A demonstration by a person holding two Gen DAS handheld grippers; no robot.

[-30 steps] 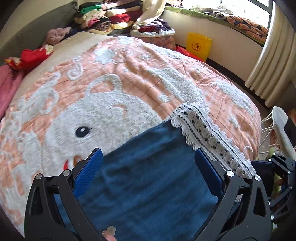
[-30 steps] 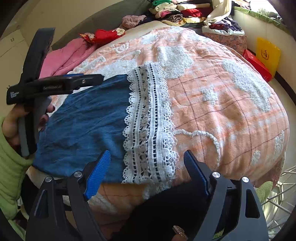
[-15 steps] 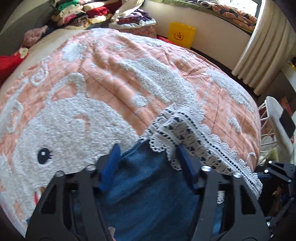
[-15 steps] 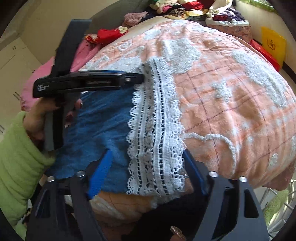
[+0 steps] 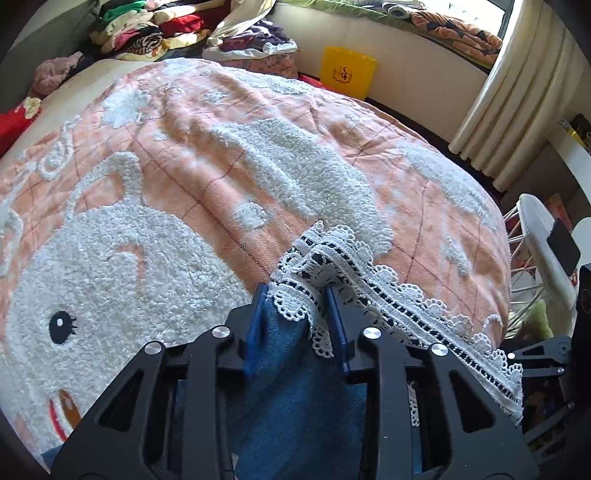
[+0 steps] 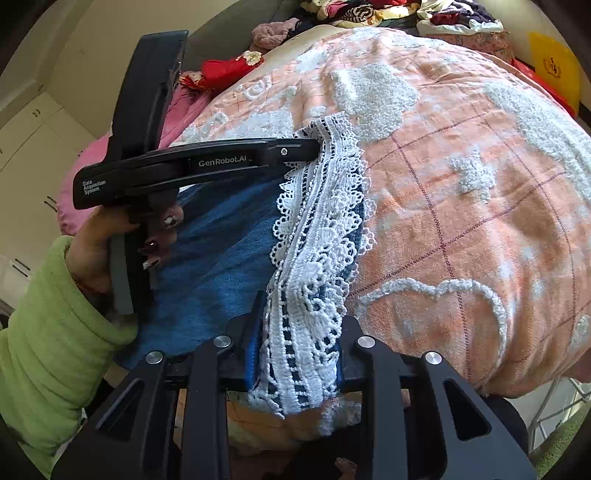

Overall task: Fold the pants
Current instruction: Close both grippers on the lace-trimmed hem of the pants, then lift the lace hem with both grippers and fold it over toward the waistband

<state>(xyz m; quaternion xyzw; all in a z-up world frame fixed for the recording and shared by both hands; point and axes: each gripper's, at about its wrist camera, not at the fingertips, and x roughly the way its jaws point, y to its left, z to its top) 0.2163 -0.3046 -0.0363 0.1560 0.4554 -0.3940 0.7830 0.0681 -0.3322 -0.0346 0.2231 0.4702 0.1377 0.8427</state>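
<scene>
Closest to the lens in the left wrist view, the left gripper is pinching the far corner of the lace hem of the blue pants, its blue pads pressed in on a bunched tuft of trim and denim. In the right wrist view, the right gripper is likewise clamping the near end of that hem, with the white lace gathering thickly between its closed-in jaws and spilling over the bed's edge. The pants are lying flat on the peach bedspread with its fluffy white rabbit pattern, the denim stretching back toward the person's hand in the green sleeve, which is gripping the left tool's handle. Both ends of the hem seem to be held ready for lifting and folding over, so the fold looks barely begun. The risk, as I judge it, is sitting in the lace: it is open-worked and loose, so either tool may be holding trim alone rather than both cloth layers, and a lift could let the denim sag away or snag threads. Uneven pulling between the two ends would be skewing the crease. Farther off, piled clothes, a yellow bag and cream curtains are edging the bed.
</scene>
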